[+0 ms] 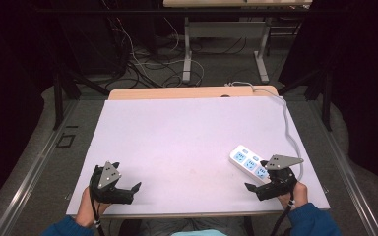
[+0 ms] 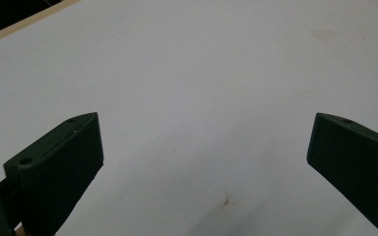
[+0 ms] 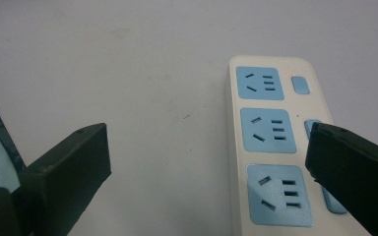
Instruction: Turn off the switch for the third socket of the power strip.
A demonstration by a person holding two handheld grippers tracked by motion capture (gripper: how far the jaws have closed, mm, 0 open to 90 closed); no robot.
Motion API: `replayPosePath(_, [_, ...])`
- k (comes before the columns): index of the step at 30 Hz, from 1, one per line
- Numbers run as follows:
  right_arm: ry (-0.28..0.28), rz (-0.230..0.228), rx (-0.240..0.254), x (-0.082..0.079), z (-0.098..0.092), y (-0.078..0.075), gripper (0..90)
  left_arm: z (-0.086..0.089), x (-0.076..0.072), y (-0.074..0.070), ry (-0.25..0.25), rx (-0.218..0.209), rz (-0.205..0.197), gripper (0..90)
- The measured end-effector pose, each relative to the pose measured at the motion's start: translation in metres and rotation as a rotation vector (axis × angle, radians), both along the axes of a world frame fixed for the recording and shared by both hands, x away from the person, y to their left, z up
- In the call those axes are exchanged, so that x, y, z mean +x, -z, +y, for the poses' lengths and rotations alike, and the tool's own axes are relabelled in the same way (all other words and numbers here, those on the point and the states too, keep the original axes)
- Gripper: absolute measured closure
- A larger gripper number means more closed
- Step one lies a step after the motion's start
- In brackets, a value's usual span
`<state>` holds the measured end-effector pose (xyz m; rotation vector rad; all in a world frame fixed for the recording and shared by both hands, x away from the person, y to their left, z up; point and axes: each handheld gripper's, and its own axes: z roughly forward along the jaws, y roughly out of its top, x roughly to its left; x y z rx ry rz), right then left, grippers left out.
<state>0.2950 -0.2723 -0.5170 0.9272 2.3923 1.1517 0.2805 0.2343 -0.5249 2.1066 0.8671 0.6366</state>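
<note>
white plastic: power strip (image 1: 249, 164), blue sockets, on tabletop (image 1: 187, 137), near edge at right
strip axis: long side runs away from right gripper (image 1: 261, 187), one jaw over switch row
right jaws: wide, empty
left gripper (image 1: 128, 191): well apart from strip, jaws wide, empty
nearer hand: right

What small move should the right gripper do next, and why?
Probably shift the right gripper sideways over the power strip. Its jaws stand open and hold nothing, and the strip lies under one jaw rather than centred between them.
</note>
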Motion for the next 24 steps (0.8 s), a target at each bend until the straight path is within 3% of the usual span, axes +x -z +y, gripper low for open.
replayPosePath(24, [0.014,-0.011,0.0,0.0012,0.0012,-0.0062,3.1,-0.002,-0.0001,0.0004,0.007,0.001,-0.003,0.4])
